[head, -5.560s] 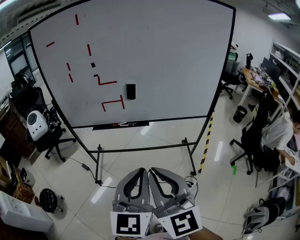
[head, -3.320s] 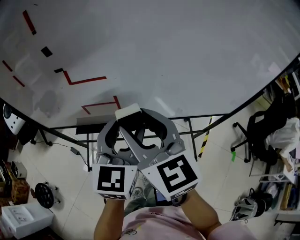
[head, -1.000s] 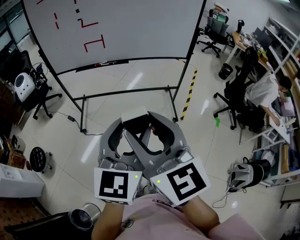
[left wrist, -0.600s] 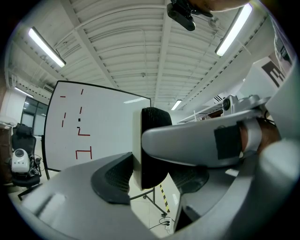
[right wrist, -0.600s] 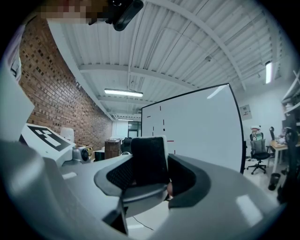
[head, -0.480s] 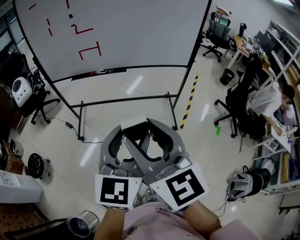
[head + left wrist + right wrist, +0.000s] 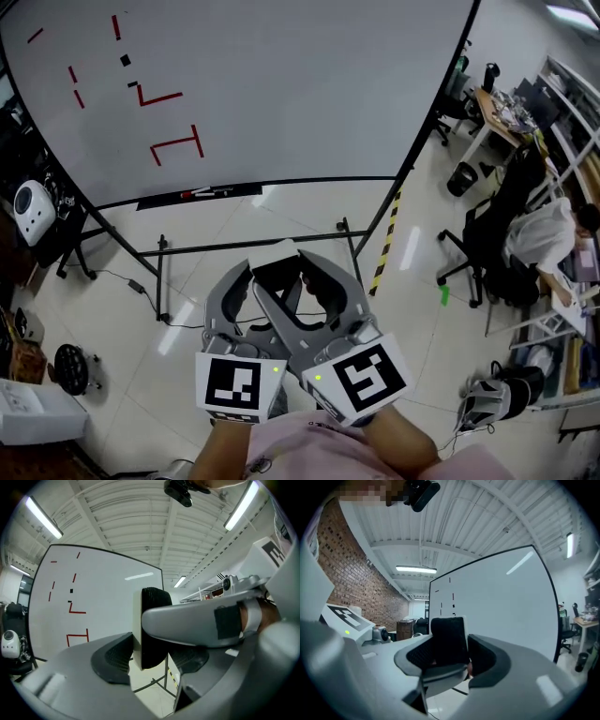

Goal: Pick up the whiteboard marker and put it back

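Open office, glossy pale floor (image 7: 281, 225) under everything. Nearest, below the whiteboard (image 7: 281, 94) in the head view: left gripper (image 7: 150, 656) and right gripper (image 7: 451, 660) pushed together, jaws crossed through one another. Both set wide and closed on a single eraser (image 7: 272, 254), white back up, black felt showing in both gripper views. Nothing else between either pair of jaws. No marker in hand.

Further out, along the whiteboard's lower edge: a dark tray (image 7: 159, 200) with the marker (image 7: 211, 193) lying flat in it. Long axis along that edge, left of the whiteboard's middle. From the grippers, ahead and a little to the left, well apart, with bare floor and the whiteboard's stand (image 7: 161, 272) between. Left gripper marginally the nearer, as a judgement only, the two being locked together. Likely needed first: somewhere to set the eraser down, or one gripper freed. Then probably a level approach to the tray with jaws across the marker's length.

On the whiteboard itself: red strokes (image 7: 178, 145) toward its left side. Right of the whiteboard, far off: desks (image 7: 506, 112) and a seated person (image 7: 572, 225).

Hard to make out:
- How many markers in the tray: red and dark bits, too small to separate.
- Which end carries the cap.
- Which pads truly press the eraser, the inner fingers covering each other in both gripper views.
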`<state>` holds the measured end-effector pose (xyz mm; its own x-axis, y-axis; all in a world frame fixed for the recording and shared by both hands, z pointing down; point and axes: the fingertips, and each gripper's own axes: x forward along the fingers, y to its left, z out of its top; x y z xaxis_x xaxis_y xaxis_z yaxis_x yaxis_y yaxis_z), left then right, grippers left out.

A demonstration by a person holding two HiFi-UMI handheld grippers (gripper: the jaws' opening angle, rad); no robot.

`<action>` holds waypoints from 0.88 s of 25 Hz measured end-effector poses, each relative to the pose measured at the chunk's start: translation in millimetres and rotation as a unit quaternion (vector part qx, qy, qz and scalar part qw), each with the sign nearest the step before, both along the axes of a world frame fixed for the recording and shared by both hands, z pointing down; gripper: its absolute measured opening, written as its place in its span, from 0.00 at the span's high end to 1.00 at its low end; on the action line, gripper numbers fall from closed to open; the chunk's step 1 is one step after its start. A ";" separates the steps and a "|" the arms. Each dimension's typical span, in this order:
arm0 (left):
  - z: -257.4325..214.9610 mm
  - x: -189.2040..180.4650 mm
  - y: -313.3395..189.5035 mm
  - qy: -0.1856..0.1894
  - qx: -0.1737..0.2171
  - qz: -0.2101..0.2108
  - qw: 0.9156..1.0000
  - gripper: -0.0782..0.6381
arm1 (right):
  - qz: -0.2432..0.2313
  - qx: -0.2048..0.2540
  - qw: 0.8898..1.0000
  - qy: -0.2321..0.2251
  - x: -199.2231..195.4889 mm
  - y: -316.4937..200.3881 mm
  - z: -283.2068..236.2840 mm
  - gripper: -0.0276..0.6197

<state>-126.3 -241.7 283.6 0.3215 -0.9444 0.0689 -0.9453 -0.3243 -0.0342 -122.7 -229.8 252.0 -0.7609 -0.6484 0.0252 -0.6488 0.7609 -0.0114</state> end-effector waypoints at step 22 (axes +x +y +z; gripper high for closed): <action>18.5 -120.6 -351.0 -0.023 -0.037 -0.014 0.999 0.55 | -0.002 -0.038 0.999 -0.011 -115.9 -353.5 14.4 0.62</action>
